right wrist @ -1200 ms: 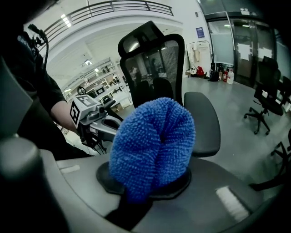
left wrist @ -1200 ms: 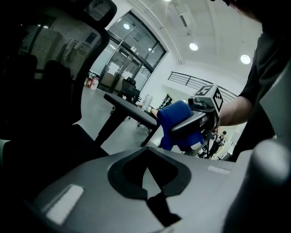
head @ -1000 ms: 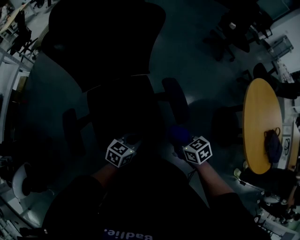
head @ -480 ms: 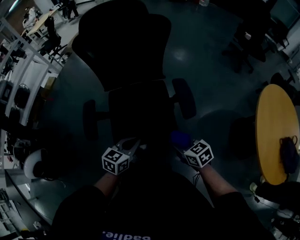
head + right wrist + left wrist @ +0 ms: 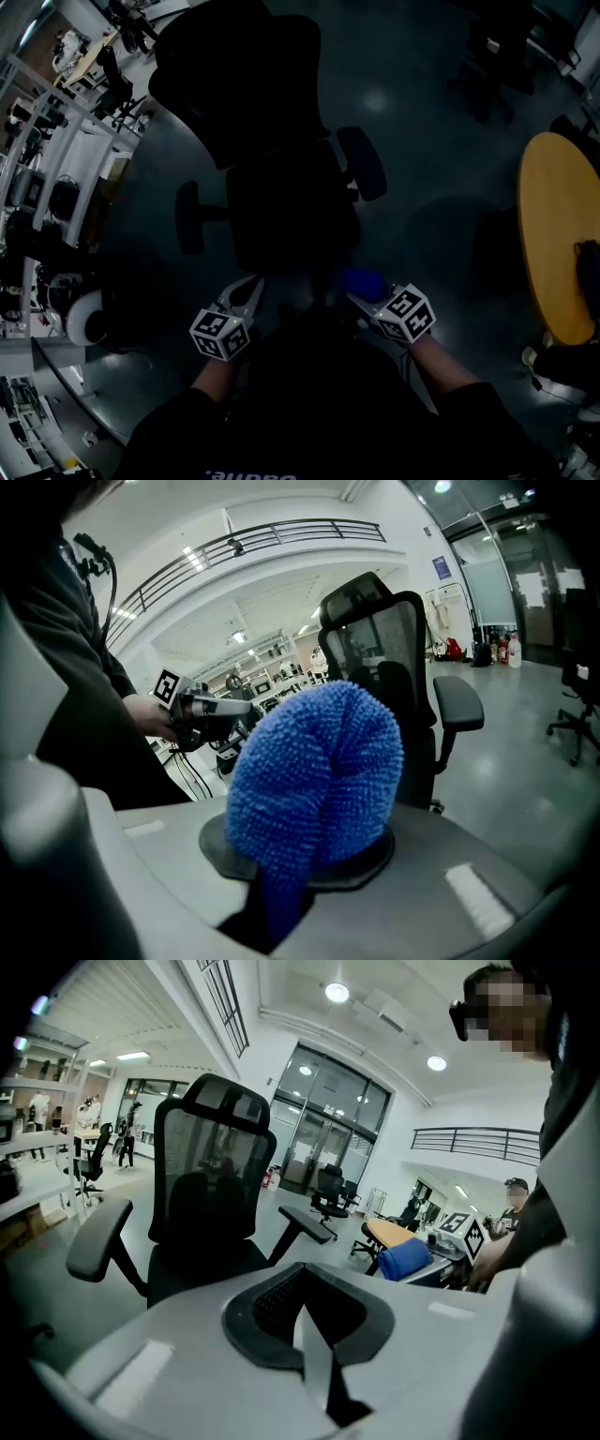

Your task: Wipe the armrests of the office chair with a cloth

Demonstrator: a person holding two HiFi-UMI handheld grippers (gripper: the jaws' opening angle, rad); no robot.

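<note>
Right gripper [image 5: 366, 302] jaws pinch the blue cloth [image 5: 314, 780]; left gripper [image 5: 314, 1330] jaws pressed together, empty, office chair [image 5: 202, 1208] at 12 o'clock.

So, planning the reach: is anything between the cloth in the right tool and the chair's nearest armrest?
Nothing: the head view shows only bare floor between the blue cloth and that armrest.

Both the left claw [image 5: 249, 289] and the right claw [image 5: 361, 295] are drawn back from the office chair [image 5: 291, 211], which is displaced up-frame in the head view; the round counter [image 5: 558, 244] is shifted rightward.
</note>
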